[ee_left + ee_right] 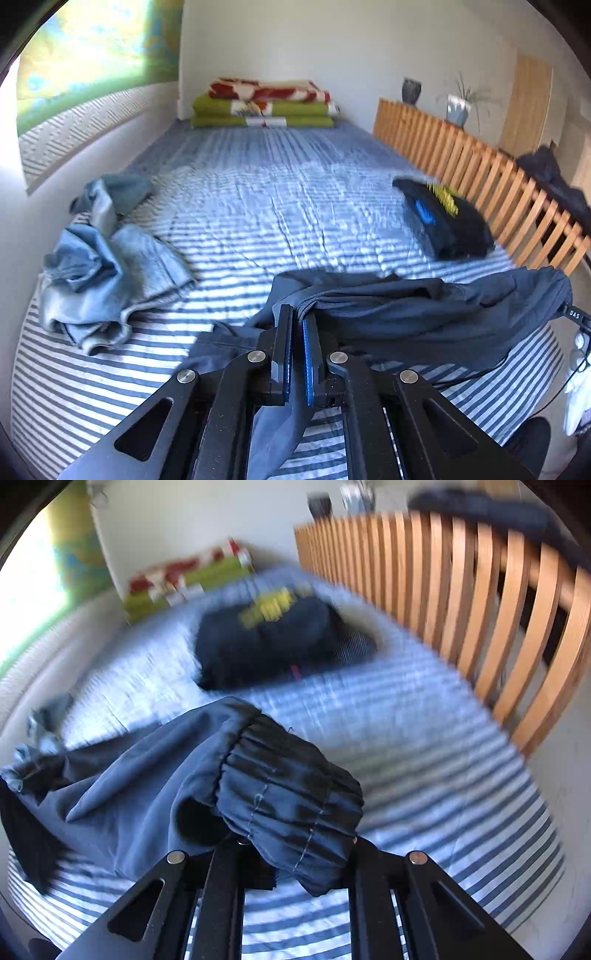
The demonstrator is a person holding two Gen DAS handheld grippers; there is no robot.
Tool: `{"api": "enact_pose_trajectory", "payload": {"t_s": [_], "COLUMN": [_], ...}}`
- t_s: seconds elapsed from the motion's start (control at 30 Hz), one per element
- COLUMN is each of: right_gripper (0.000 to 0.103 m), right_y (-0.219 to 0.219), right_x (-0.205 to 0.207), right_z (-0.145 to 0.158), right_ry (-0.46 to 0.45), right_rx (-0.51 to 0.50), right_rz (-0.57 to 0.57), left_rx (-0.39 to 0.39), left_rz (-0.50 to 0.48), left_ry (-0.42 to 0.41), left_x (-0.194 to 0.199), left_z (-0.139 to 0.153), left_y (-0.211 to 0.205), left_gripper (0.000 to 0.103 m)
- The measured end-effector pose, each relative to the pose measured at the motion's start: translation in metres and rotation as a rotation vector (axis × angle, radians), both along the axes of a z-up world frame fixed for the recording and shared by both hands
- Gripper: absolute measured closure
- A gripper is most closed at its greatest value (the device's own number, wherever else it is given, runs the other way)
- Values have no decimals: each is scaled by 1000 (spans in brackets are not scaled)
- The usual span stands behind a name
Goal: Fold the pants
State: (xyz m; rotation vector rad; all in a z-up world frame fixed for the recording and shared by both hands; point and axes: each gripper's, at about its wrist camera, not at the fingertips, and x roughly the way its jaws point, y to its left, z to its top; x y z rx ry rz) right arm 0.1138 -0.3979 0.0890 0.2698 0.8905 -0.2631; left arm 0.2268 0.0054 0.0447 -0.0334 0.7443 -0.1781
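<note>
Your left gripper and right gripper fingers pinch the limp, light slate-blue pants at the gathered waistband; hold there, above the striped bed

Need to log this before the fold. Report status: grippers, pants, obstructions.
Left gripper shut on dark blue pants. Right gripper buried under elastic waistband; grip reads shut. Pants lifted off striped bed. Nothing blocking.

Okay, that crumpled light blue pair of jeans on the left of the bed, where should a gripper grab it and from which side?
Take the light blue jeans by the flat edge that lies spread on the striped bedspread, toward the bed's middle. Come from the middle of the bed, low along the cover. That edge looks thin and lies exposed; the rest is a bunched heap near the wall, so a grip there would probably catch several layers.
</note>
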Motion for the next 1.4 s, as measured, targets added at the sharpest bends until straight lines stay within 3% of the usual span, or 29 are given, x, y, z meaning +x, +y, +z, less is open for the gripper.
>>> {"api": "enact_pose_trajectory", "payload": {"t_s": [0.13, 0.3, 0.4, 0.53, 0.6, 0.7, 0.8, 0.93, 1.03, 1.07, 1.13, 1.23, 1.4], "right_gripper": [92, 92, 92, 91, 91, 91, 91, 86, 82, 81, 77, 69, 68], "right_y": [21, 48, 58, 69, 74, 88, 95, 94, 81, 76, 68, 53, 35], "right_x": [-17, -46, -65, -79, -72, -42, 6, 91, 115, 114, 108, 96, 92], "right_z": [79, 150, 178, 198, 197, 169, 109, 2, -48, -55, -59, -60, -63], "right_ry": [-156, -289, -334, -333, -305, -212, -64, 209, 312, 302, 282, 262, 267], "right_rx": [-46, -69, -80, -80, -86, -147, -151, -90, 40, 85, 121, 135, 92], "right_rz": [21, 61, 87, 128, 140, 136, 144, 220, 181, 172, 172, 170, 154], "left_rx": [-43, -30, -26, -35, 11, 19, -20, 115, 147, 136, 181, 294, 445], "left_rz": [22, 26, 27, 24, 35, 42, 79, 197, 203, 169, 89, -100, -332], "left_ry": [-123, -269, -333, -318, -264, -133, 29, 265, 257, 239, 203, 161, 248], "left_x": [-54, -134, -178, -208, -199, -156, -88, 10, 25, 23, 16, 0, -1], "left_z": [62, 130, 162, 177, 165, 124, 62, -37, -61, -62, -65, -76, -125], "left_y": [33, 55, 67, 81, 80, 80, 90, 90, 81, 73, 52, 4, -56], "left_gripper": [98, 98, 99, 99, 99, 99, 99, 89, 84, 78, 51, 46, 46]}}
